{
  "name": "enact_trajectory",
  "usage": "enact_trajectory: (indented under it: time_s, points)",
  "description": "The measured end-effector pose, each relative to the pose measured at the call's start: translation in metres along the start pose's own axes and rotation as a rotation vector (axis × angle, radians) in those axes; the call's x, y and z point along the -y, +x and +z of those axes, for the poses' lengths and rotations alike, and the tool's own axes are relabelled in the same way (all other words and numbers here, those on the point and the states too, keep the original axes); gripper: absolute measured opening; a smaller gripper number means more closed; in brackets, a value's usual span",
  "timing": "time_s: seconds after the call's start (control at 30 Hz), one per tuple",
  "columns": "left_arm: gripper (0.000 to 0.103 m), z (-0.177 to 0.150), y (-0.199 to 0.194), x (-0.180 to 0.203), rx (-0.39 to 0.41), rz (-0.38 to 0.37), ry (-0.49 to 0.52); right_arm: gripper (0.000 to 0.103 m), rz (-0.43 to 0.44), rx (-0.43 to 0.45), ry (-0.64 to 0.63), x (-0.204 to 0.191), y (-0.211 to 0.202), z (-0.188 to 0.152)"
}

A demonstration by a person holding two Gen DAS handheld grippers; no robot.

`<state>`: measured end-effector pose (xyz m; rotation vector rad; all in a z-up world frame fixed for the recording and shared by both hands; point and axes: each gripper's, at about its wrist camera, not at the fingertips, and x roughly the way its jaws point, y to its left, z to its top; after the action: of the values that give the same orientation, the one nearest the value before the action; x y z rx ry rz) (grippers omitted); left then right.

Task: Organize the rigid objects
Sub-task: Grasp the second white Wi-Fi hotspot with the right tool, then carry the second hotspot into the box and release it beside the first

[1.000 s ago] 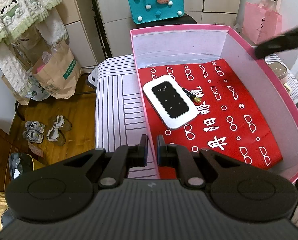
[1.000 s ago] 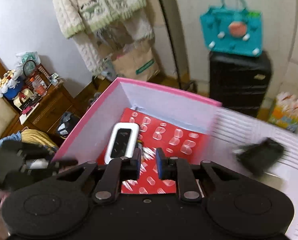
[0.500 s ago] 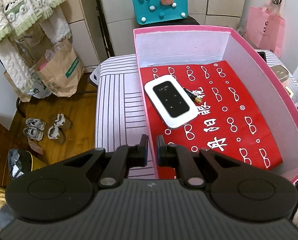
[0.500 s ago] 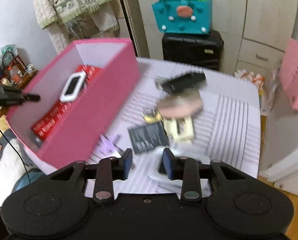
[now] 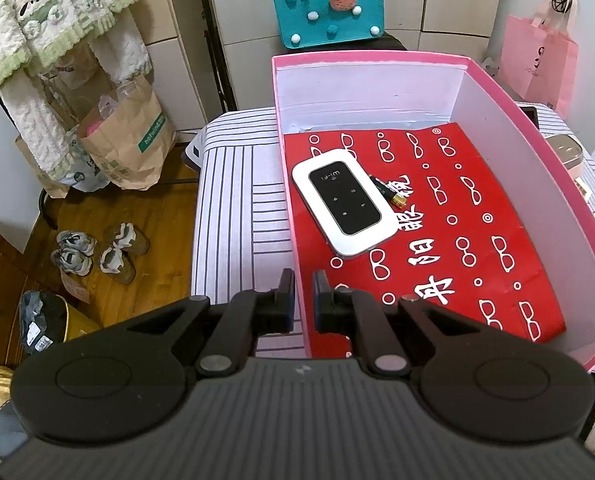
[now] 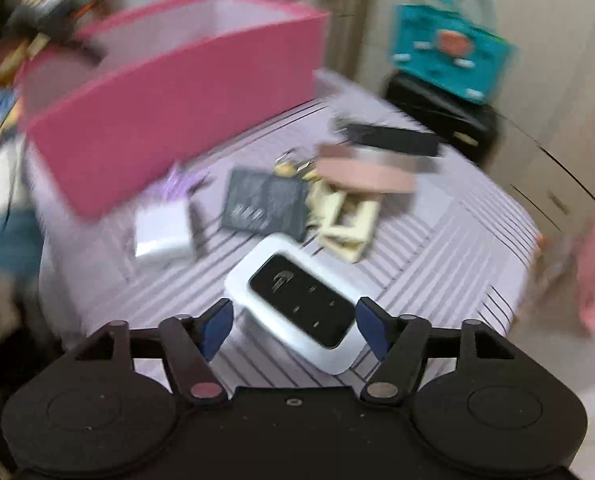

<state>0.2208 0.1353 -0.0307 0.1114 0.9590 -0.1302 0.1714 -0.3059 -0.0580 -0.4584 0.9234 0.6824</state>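
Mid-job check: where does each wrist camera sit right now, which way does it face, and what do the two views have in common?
Left wrist: on the left gripper, angled down into the pink box holding a white WiFi device and battery; jaws shut on the box's near wall.
Right wrist: on the right gripper, angled down at the striped cloth; jaws have just been opening around a second white device, not pressing it.
Shared: pink box, teal bag, striped cloth.

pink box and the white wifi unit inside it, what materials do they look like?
Pink box: likely cardboard or paperboard, matte; thin straight walls, pink outside, plain white inside. White wifi unit: probably moulded plastic; smooth rounded white shell, glossy black face panel with printed icons. Neither can be confirmed from looks alone.
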Motion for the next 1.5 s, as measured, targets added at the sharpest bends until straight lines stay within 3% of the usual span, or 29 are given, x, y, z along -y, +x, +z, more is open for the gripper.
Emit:
enact_trajectory:
  time_s: [0.13, 0.27, 0.43, 0.47, 0.5, 0.67, 0.77, 0.87, 0.93, 1.2, 1.5]
  points:
    - [0.008, -0.001, 0.000, -0.001, 0.000, -0.002, -0.006, 0.076, -0.006, -0.025, -0.150, -0.003, 0.014, 0.006]
    - [0.008, -0.001, 0.001, -0.002, -0.002, -0.002, -0.017, 0.086, 0.041, -0.055, -0.192, 0.005, 0.029, 0.019]
    - [0.008, -0.003, 0.003, -0.002, -0.014, -0.004, -0.021, 0.083, 0.110, -0.089, -0.005, 0.028, 0.043, 0.025]
    - [0.008, -0.003, 0.003, -0.002, -0.016, -0.005, -0.023, 0.081, 0.120, -0.097, 0.109, 0.036, 0.044, 0.024]
    - [0.008, -0.003, 0.003, -0.002, -0.017, -0.005, -0.022, 0.077, 0.120, -0.097, 0.109, 0.036, 0.044, 0.024]
    - [0.008, -0.002, 0.003, -0.001, -0.017, 0.001, -0.021, 0.067, 0.084, -0.116, 0.404, 0.043, 0.035, 0.019]
    - [0.008, -0.003, 0.003, -0.001, -0.016, 0.000, -0.022, 0.076, 0.074, -0.110, 0.336, 0.030, 0.032, 0.014]
    - [0.008, -0.004, 0.003, -0.001, -0.016, -0.002, -0.023, 0.075, 0.019, -0.099, 0.213, 0.012, 0.031, 0.004]
    - [0.008, -0.004, 0.004, -0.002, -0.022, -0.005, -0.027, 0.064, 0.014, -0.081, 0.282, 0.016, 0.028, 0.003]
    - [0.008, -0.005, 0.012, -0.002, -0.040, -0.002, -0.035, 0.064, -0.048, -0.052, 0.427, 0.007, 0.021, 0.003]
    - [0.006, -0.007, 0.013, -0.007, -0.047, -0.024, -0.049, 0.064, -0.039, -0.009, 0.467, 0.003, -0.006, 0.016]
